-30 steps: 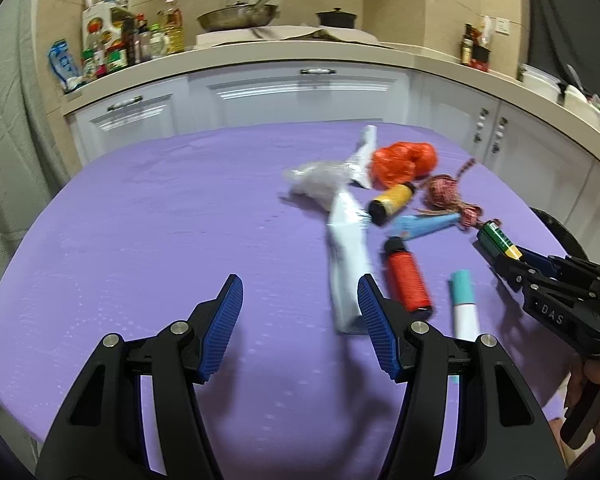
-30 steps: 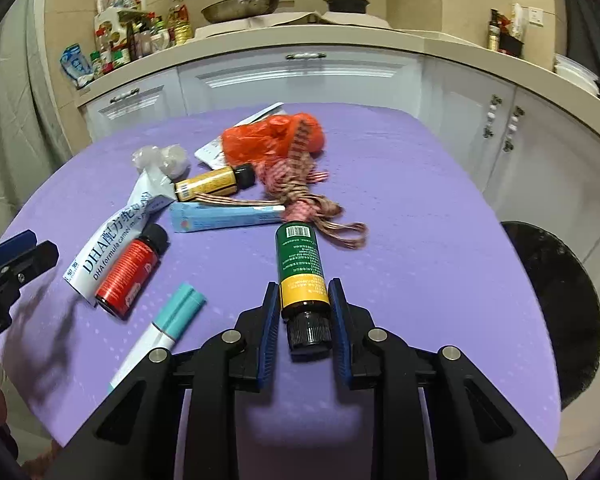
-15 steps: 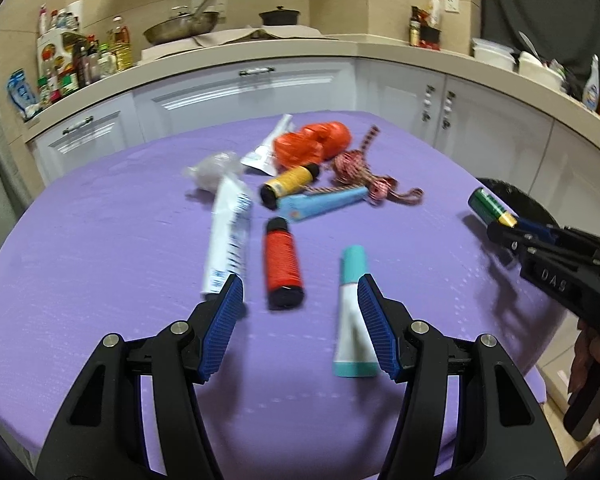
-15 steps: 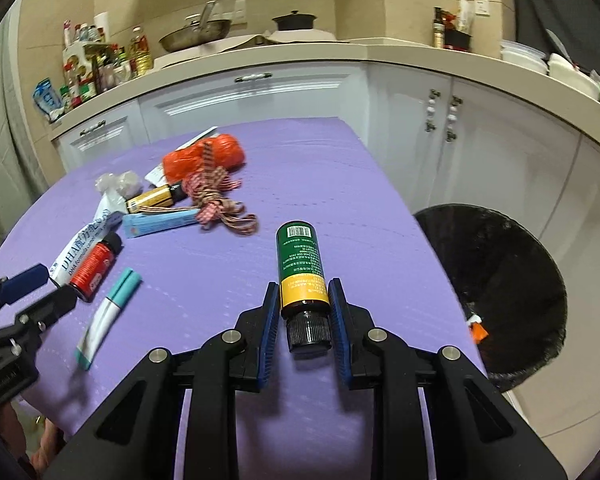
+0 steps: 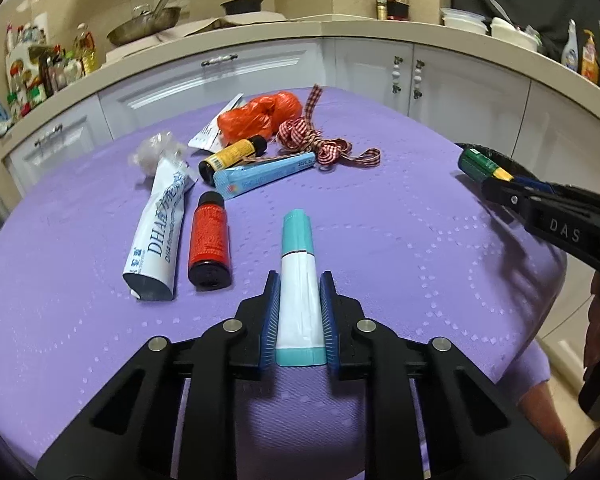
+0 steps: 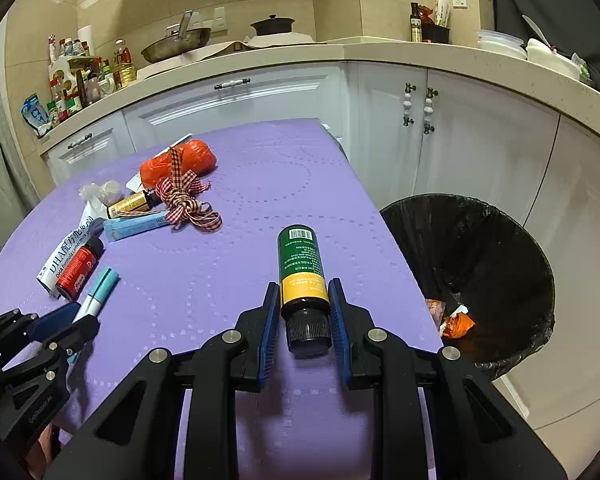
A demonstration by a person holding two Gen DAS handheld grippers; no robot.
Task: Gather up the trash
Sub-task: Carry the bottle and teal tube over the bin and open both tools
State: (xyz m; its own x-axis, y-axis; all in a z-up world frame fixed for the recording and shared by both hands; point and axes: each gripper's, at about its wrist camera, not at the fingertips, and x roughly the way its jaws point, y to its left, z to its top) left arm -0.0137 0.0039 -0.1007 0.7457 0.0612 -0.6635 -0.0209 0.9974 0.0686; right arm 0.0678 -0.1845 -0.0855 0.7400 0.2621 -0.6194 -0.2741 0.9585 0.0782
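A teal and white tube (image 5: 298,248) lies on the purple table (image 5: 400,240) between the fingers of my left gripper (image 5: 299,280). Its jaws are closing and the blue pads press the tube's sides. The right wrist view shows the same tube (image 6: 102,288) and left gripper (image 6: 62,322) at the lower left. My right gripper (image 6: 304,286) is shut on a green and yellow bottle (image 6: 300,260), held cap-first above the table's right edge. From the left wrist that bottle (image 5: 480,164) and right gripper (image 5: 500,194) appear at the right.
A black-lined bin (image 6: 480,248) stands on the floor right of the table, with scraps inside. Left on the table: a red bottle (image 5: 209,240), a white tube (image 5: 158,228), a blue box (image 5: 260,176), a yellow bottle (image 5: 232,156), an orange bag (image 5: 260,116), a checked ribbon (image 5: 320,140). White cabinets stand behind.
My left gripper moved right and forward over the teal tube and closed its wide jaws onto it. The right gripper carried the green bottle right, bringing the bin into view.
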